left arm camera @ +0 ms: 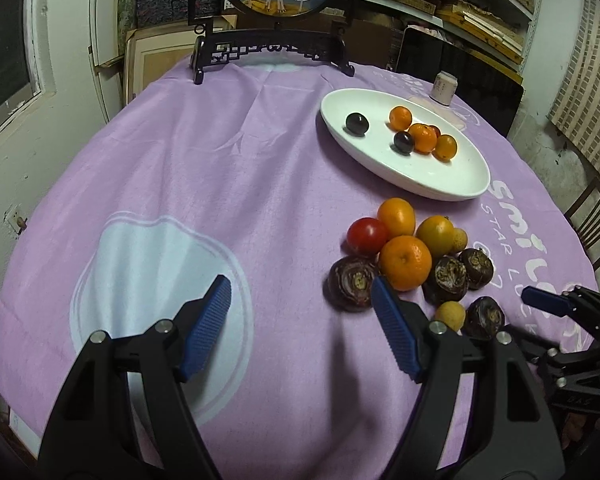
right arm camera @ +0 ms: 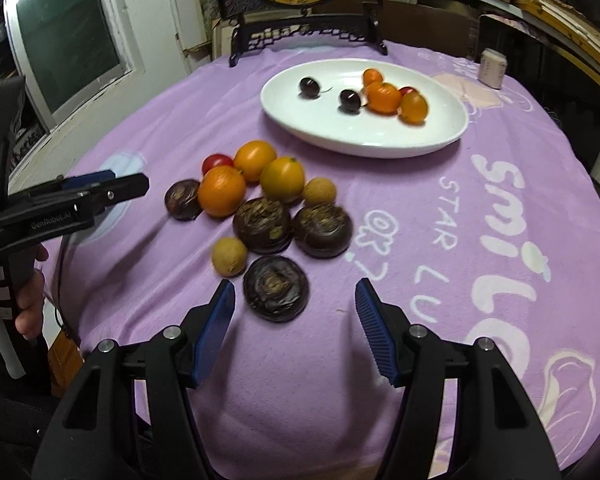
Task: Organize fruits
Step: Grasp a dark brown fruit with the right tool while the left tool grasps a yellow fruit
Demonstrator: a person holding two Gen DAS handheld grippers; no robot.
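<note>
A white oval plate [left arm camera: 452, 176] [right arm camera: 340, 136] holds two dark cherries [left arm camera: 357, 123], several small oranges [left arm camera: 424, 138] and a red fruit. A pile lies loose on the purple cloth near it: oranges [left arm camera: 405, 263] [right arm camera: 221, 191], a red tomato [left arm camera: 367, 235], dark water chestnuts [left arm camera: 351, 283] [right arm camera: 276, 289] and pale longans [right arm camera: 229, 256]. My left gripper [left arm camera: 302, 300] is open and empty, just left of the pile. My right gripper [right arm camera: 296, 300] is open and empty, with the nearest chestnut between its fingertips' line.
A dark wooden stand [left arm camera: 272, 52] with a round deer picture sits at the table's far edge. A small pale jar [left arm camera: 444, 87] stands behind the plate. The cloth-covered round table [left arm camera: 220, 180] drops off on all sides; a chair [left arm camera: 596, 216] is at right.
</note>
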